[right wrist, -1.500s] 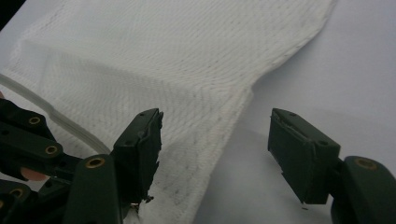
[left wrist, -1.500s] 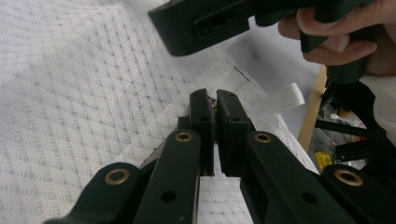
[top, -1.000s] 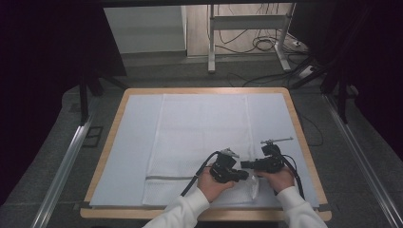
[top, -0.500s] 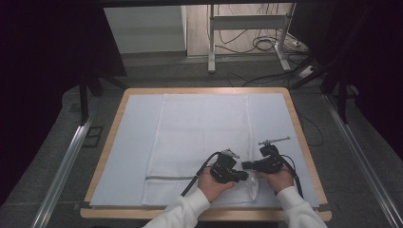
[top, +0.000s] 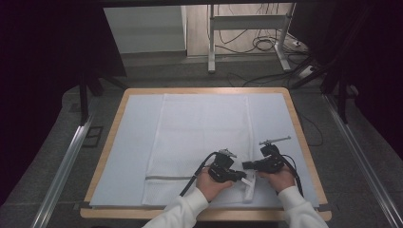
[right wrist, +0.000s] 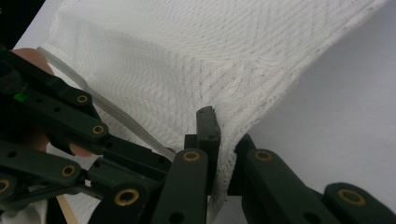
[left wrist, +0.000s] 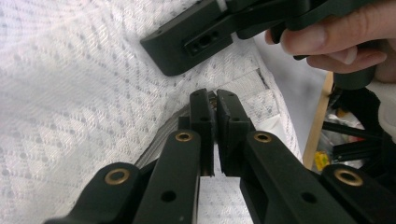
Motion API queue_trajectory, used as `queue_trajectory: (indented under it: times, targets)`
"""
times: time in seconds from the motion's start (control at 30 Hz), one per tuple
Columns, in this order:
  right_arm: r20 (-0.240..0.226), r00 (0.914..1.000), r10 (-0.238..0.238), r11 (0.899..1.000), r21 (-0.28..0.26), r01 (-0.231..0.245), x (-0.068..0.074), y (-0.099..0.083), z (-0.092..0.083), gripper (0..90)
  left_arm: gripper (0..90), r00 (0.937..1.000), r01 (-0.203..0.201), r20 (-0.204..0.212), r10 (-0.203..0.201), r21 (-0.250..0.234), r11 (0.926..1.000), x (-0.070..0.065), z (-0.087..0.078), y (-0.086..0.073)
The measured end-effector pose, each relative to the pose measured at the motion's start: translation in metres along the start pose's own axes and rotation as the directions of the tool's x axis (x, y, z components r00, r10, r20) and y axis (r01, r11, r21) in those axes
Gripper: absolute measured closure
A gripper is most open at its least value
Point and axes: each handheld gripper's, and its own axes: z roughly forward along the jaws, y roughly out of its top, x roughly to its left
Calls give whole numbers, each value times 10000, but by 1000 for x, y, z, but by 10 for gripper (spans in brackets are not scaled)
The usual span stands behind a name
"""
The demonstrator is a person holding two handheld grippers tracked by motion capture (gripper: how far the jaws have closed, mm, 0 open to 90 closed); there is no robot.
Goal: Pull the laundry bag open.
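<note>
Both sets of fingers clenched on the white mesh cloth at lower centre of the counter: left gripper bites little fabric, right gripper only the hem, so either may slip when I lift.

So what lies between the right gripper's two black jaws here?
In the right gripper view, an edge of the white mesh laundry bag runs down between the right gripper's jaws, pinched there.
</note>
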Motion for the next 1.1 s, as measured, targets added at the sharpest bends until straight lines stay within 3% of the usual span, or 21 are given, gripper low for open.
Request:
queue_trajectory:
  times: [1.1]
  targets:
    - [-47, 9986, -522, 9986, 128, 522, 1, -2, -1, 878, 873, 9996, 253, 132, -255, 151, 9996, 15, -6, -4]
